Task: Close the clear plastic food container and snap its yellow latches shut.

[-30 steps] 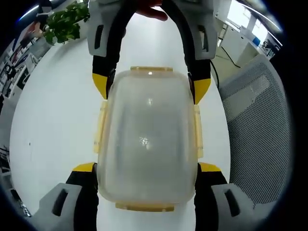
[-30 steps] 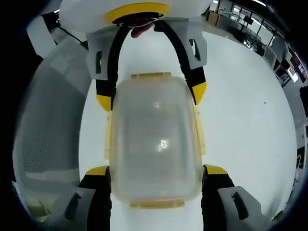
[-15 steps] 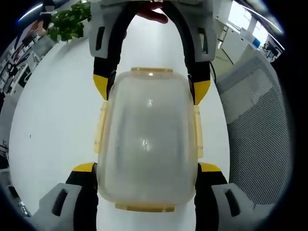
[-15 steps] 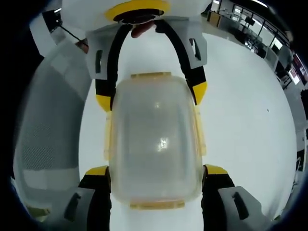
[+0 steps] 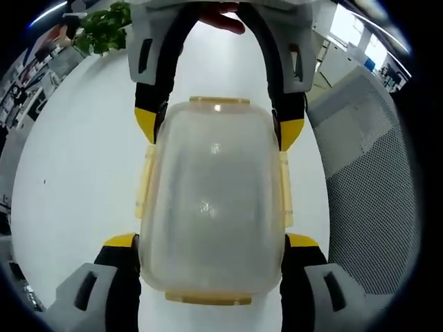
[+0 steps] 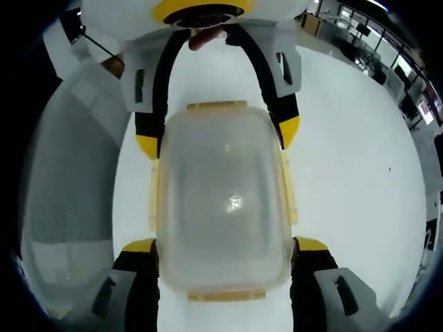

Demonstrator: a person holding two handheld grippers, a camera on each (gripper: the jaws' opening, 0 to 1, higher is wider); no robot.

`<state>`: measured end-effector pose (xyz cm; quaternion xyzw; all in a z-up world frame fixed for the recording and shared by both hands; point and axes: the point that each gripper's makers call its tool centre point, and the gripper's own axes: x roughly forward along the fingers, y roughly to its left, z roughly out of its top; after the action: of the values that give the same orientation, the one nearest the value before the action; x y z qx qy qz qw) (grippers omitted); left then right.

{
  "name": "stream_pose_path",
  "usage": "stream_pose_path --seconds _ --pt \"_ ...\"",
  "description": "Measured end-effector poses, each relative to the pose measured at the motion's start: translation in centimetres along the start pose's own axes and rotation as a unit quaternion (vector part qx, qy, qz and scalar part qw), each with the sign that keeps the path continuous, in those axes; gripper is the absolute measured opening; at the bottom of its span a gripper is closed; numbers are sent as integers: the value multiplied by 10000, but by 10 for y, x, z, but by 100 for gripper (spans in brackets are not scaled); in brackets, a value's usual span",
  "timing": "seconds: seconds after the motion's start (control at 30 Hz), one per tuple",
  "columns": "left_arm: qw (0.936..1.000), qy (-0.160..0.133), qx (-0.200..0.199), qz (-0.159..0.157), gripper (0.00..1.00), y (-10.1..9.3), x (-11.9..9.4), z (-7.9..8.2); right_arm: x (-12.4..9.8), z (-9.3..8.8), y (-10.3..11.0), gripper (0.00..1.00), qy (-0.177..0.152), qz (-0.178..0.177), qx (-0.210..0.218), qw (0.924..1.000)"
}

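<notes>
White table (image 5: 76,180) spreads beneath both grippers in an open-plan office, a grey mesh chair (image 5: 374,187) at its edge. On the table lies the clear plastic food container (image 5: 211,197), lid on, yellow latches (image 5: 143,183) along its sides. The left gripper (image 5: 211,242) and the right gripper (image 6: 225,245) face each other, each spread wide with its jaws flanking one end of the container. The left gripper view adds a green potted plant (image 5: 104,28) far across the table; the right gripper view shows distant desks (image 6: 360,31) instead.
</notes>
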<state>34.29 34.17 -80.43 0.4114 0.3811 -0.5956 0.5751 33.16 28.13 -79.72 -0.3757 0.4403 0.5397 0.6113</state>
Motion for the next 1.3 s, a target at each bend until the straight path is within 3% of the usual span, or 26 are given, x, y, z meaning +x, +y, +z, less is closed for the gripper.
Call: stream_pose_path --seconds 1.03,1.3 --pt "9999 -90 -52 -17 85 -2 -19 -49 21 50 6 80 127 -49 34 9999" --pt "9999 -127 -32 -45 86 -3 -20 -50 22 51 6 80 169 -55 57 9998"
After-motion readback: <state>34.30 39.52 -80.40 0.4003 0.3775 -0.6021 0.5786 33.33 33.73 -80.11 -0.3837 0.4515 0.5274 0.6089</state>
